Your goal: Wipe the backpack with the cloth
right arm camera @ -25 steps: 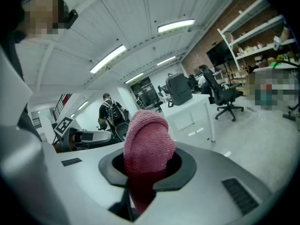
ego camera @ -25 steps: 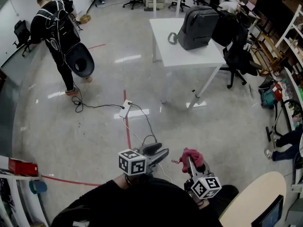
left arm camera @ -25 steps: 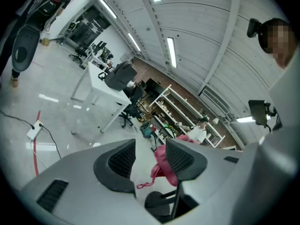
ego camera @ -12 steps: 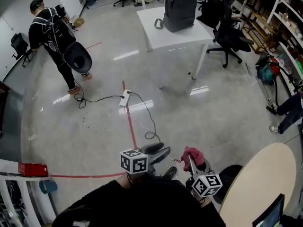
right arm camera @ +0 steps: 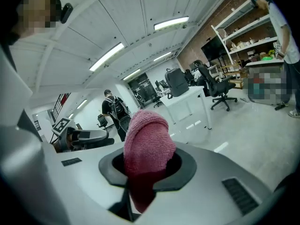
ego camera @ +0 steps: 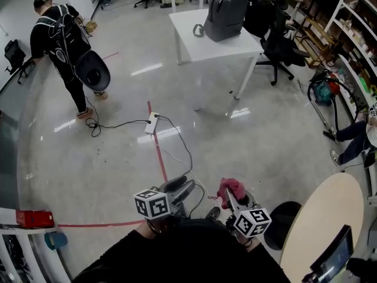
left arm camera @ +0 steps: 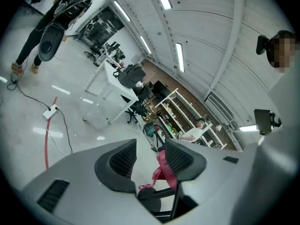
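Observation:
A grey backpack (ego camera: 225,15) stands upright on a white table (ego camera: 200,47) far across the room; it also shows small in the left gripper view (left arm camera: 130,75) and the right gripper view (right arm camera: 177,82). My right gripper (ego camera: 231,196) is shut on a bunched pink cloth (ego camera: 231,187), which bulges up out of the jaws (right arm camera: 147,144). My left gripper (ego camera: 179,188) is beside it, open, with nothing between its fingers (left arm camera: 123,158); the pink cloth (left arm camera: 165,170) shows behind the gap. Both grippers are held low in front of me, well short of the table.
A person wearing a backpack (ego camera: 65,40) stands at the far left. A power strip (ego camera: 152,122) with trailing cables and a red floor line (ego camera: 158,152) lie between me and the table. A black office chair (ego camera: 277,40), shelves and a round wooden table (ego camera: 324,223) are on the right.
The head view has shifted, so the table and backpack sit higher and further left in it. Both grippers have moved along together, and the cloth stays in the right one.

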Available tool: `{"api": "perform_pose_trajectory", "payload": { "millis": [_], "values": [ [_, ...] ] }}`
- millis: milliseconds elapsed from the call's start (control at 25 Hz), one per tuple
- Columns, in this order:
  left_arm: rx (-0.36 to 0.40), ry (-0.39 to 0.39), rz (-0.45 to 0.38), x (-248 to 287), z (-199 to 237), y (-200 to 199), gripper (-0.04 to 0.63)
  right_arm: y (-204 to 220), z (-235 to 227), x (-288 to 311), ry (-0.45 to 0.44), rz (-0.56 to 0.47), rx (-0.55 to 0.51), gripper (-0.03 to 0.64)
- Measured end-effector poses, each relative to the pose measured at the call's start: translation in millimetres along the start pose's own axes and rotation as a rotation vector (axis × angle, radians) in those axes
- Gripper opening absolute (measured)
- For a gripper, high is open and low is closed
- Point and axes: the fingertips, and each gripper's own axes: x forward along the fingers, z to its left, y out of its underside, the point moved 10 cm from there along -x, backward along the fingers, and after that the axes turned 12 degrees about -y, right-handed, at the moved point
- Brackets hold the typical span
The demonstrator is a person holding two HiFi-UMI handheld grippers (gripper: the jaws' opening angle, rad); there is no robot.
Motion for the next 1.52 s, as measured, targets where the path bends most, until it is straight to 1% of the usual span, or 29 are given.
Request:
{"api": "perform_pose_trajectory", "payload": {
  "millis": [80,200,280,400,520,600,760,920,1120,1320,1520],
  "values": [
    [-0.021,0.001,-0.007,-13.1,20.1,-5.7,0.202,-0.8,15.5,14.8,0.011,0.016,-0.02,0.092],
    [-0.022,0.026,0.0,-24.7,42.5,-15.4,0.202,0.0,37.0,34.0,0.033,0.015,-0.033,0.092],
    [-0.016,0.044,0.019,-25.8,54.7,-20.4,0.202,2.1,48.1,44.6,0.048,0.019,-0.042,0.092],
    [0.002,0.065,0.062,-24.0,64.4,-25.4,0.202,3.8,58.7,49.9,0.074,0.021,-0.054,0.092],
    [0.018,0.076,0.084,-17.2,62.5,-27.7,0.202,4.7,52.3,46.8,0.101,0.002,-0.026,0.092],
    [0.025,0.072,0.082,-9.5,59.1,-32.0,0.202,2.4,42.9,48.2,0.099,-0.013,-0.012,0.092],
    [0.032,0.032,0.064,11.7,46.4,-39.5,0.202,-10.4,15.3,49.7,0.056,-0.036,-0.009,0.092],
    [0.05,-0.001,0.051,43.8,11.5,-38.0,0.202,-32.3,-30.4,37.1,0.018,-0.049,0.014,0.092],
    [0.093,-0.026,0.06,94.4,-41.2,-31.8,0.201,-58.8,-87.4,18.2,-0.028,-0.058,0.021,0.092],
    [0.093,-0.059,0.076,124.9,-75.2,-19.5,0.201,-65.0,-124.2,-3.8,-0.069,-0.047,0.059,0.092],
    [0.092,-0.07,0.081,150.2,-98.0,-13.4,0.201,-70.4,-155.0,-22.8,-0.06,-0.058,0.082,0.092]
  ]
}}
